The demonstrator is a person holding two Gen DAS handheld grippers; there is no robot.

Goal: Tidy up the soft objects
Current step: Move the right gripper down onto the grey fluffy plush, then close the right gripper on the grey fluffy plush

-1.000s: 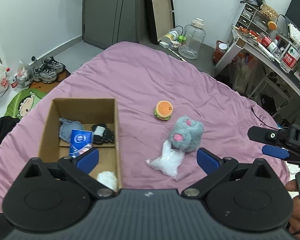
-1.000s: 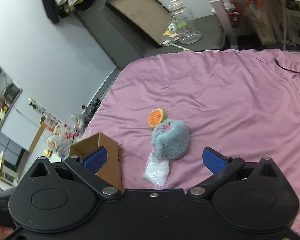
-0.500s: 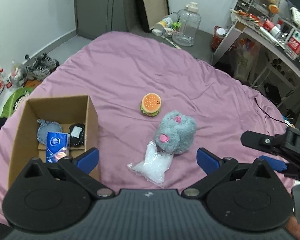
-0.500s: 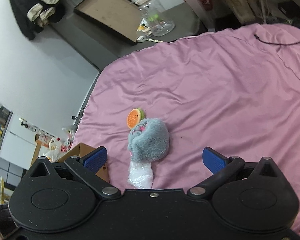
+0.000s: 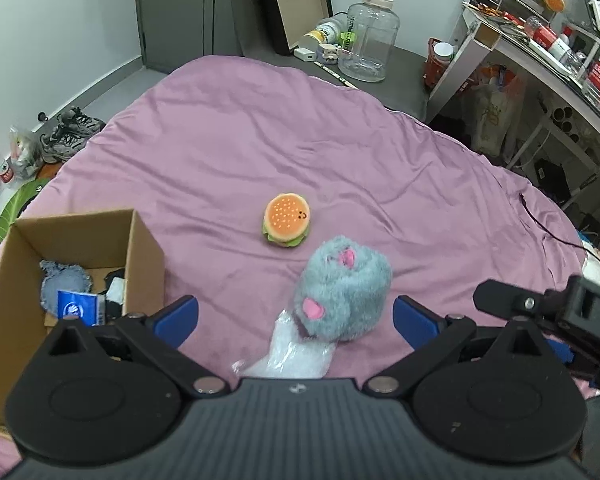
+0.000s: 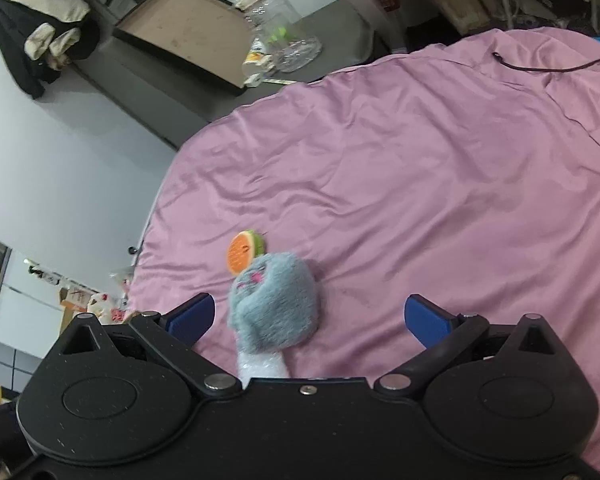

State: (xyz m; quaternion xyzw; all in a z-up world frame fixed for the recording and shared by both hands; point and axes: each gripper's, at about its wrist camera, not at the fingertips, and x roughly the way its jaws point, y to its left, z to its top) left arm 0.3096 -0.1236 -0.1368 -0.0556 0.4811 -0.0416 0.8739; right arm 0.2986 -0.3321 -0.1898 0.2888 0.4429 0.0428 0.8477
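A grey plush toy point(image 5: 342, 292) with pink ears lies on the purple bedspread point(image 5: 260, 152), between the open jaws of my left gripper point(image 5: 296, 318). A clear plastic bag point(image 5: 288, 356) lies against its near side. A small burger plush point(image 5: 287, 220) sits just beyond. A cardboard box point(image 5: 140, 248) at the left holds a denim piece, a blue packet and dark items. My right gripper point(image 6: 310, 314) is open over the same grey plush point(image 6: 274, 306), with the burger plush point(image 6: 244, 252) behind it. The right gripper's body shows at the right of the left wrist view point(image 5: 548, 308).
A big clear water jug point(image 5: 368, 36) and bottles stand on the floor beyond the bed. A cluttered desk point(image 5: 540, 52) is at the right, shoes point(image 5: 70, 136) at the left. A black cable point(image 6: 540, 66) lies on the bed's far right.
Both grippers have moved forward and closer to the grey plush, which now lies between each pair of jaws. The box has slid toward the left edge of the left view.
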